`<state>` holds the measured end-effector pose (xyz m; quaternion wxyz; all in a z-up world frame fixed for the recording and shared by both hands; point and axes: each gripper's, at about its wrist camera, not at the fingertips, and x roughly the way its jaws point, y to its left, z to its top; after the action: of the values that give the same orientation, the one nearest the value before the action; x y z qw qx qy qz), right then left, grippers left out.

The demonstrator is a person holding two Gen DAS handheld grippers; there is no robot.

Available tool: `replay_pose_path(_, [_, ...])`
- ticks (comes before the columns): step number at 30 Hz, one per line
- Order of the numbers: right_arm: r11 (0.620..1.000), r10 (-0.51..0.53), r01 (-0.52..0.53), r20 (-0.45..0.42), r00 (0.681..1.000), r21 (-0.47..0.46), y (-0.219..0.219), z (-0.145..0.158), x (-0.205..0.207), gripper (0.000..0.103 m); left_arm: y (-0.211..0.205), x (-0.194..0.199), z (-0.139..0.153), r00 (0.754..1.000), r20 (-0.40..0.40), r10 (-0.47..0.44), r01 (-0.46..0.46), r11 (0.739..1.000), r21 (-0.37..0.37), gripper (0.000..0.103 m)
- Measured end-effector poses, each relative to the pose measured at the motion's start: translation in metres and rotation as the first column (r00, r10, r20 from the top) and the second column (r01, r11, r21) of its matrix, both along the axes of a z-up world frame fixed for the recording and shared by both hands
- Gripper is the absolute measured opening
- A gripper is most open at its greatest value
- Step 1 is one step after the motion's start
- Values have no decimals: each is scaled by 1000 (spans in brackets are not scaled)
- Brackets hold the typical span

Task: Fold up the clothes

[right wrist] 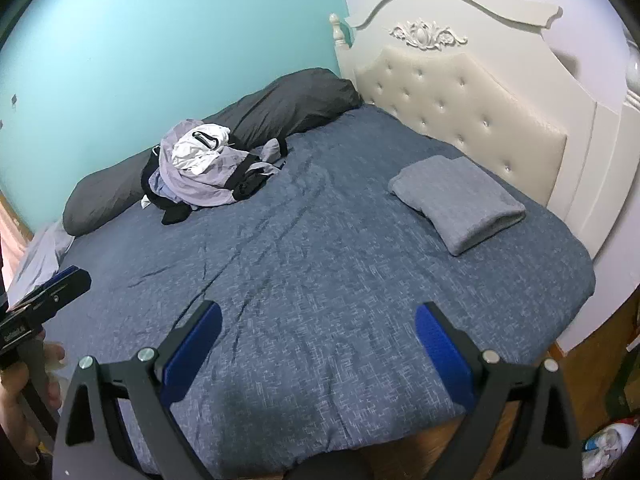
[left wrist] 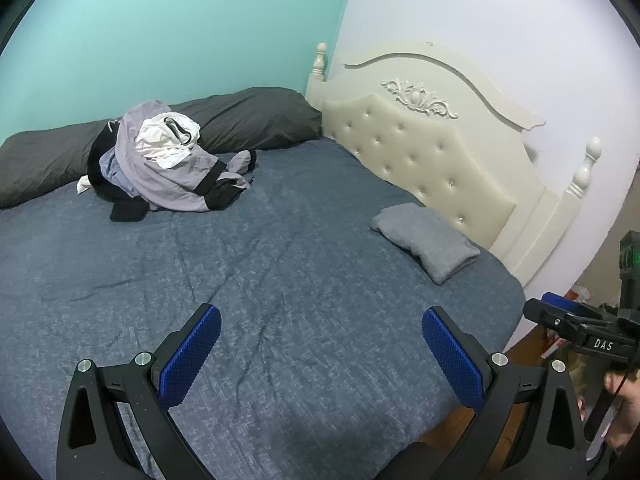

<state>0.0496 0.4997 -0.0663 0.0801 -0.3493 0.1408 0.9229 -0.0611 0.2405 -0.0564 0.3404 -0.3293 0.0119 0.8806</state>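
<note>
A heap of unfolded clothes [left wrist: 160,164] in lilac, white and black lies at the far left of the bed, against the dark pillow; the same heap of clothes [right wrist: 204,170] shows in the right wrist view. A folded grey garment [left wrist: 426,242] rests near the headboard, also visible as the folded grey garment [right wrist: 460,202]. My left gripper [left wrist: 322,344] hovers open over the near part of the blue bedspread [left wrist: 280,264], holding nothing. My right gripper [right wrist: 318,340] is open too, above the bedspread [right wrist: 304,272] near its front edge. Each gripper is far from both garments.
A long dark grey pillow [left wrist: 248,120] runs along the teal wall. The cream tufted headboard [left wrist: 432,152] stands at the right. The right gripper's body [left wrist: 580,328] and a hand [left wrist: 624,404] show at the right edge; the left gripper's body [right wrist: 44,300] shows at left. Wooden floor [right wrist: 592,364] and clutter lie beside the bed.
</note>
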Motion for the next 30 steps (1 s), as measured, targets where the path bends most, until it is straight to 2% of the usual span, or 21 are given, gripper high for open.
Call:
replay_pose_path(10, [999,33,-33,-30,999,14,-19,8,14,98,-9,14,3,1000,-14,5,-5,1000,-3,103])
replay_pose_path(30, [999,31,-30,-38,999,29,-28,5,39,98,-20,34,7,998,-59,14,-16,1000,-23,103])
